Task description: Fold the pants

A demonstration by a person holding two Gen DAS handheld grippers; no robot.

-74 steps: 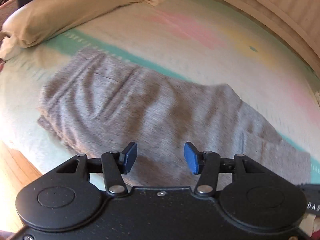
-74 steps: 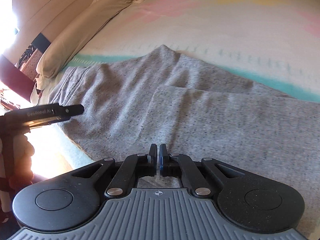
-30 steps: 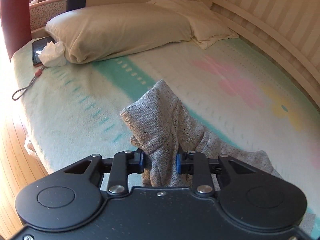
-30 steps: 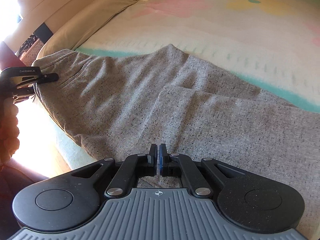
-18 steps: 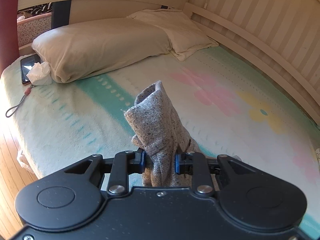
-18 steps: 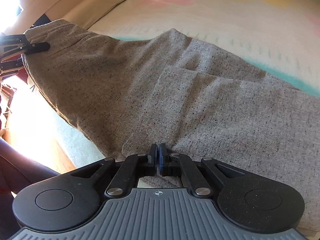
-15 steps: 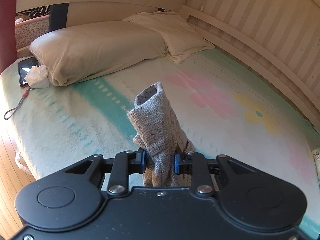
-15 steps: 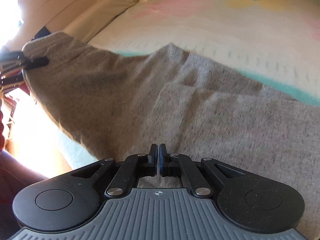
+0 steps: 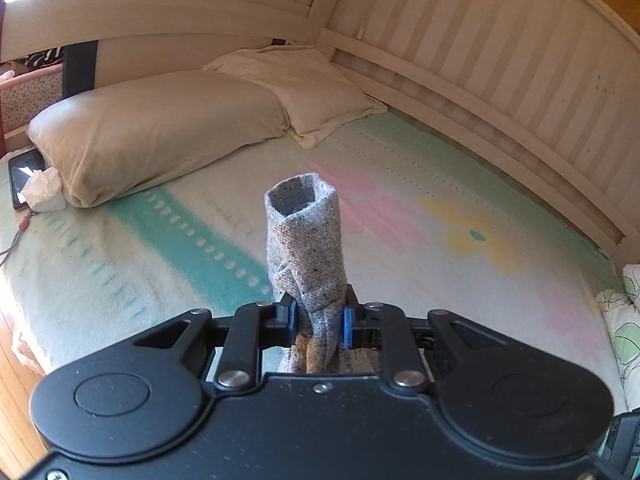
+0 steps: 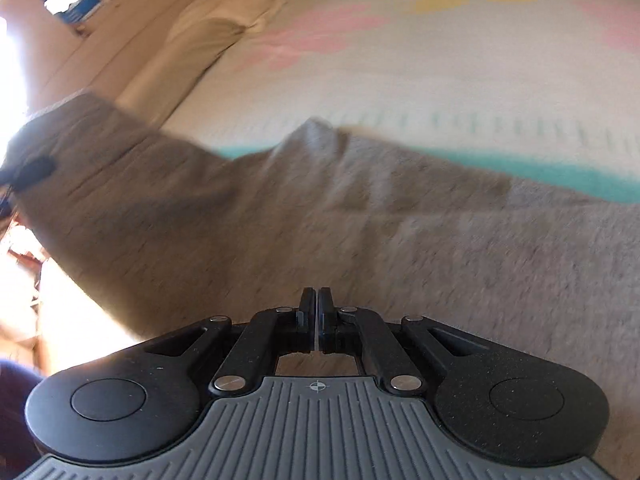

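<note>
The grey knit pants (image 10: 360,240) lie spread across the bed blanket (image 10: 440,80). Their left end is lifted off the bed. My left gripper (image 9: 317,316) is shut on a bunched, twisted part of the pants (image 9: 304,240), which stands up like a tube between the blue pads; its jaws are still closing. In the right wrist view that same gripper (image 10: 28,170) shows at the far left edge, holding up the raised end. My right gripper (image 10: 317,300) is shut at the near edge of the pants, with the fabric pinched at its tips.
Two beige pillows (image 9: 152,128) (image 9: 316,88) lie at the head of the bed, with a phone (image 9: 22,168) and a crumpled tissue (image 9: 42,190) beside them. A slatted wooden rail (image 9: 500,92) runs along the far side. Wooden floor (image 9: 12,400) is at the near left.
My left gripper has risen with the bunched pants, and more of the headboard and wall has come into view. In the right wrist view the pants' left end hangs higher; the right gripper has stayed put.
</note>
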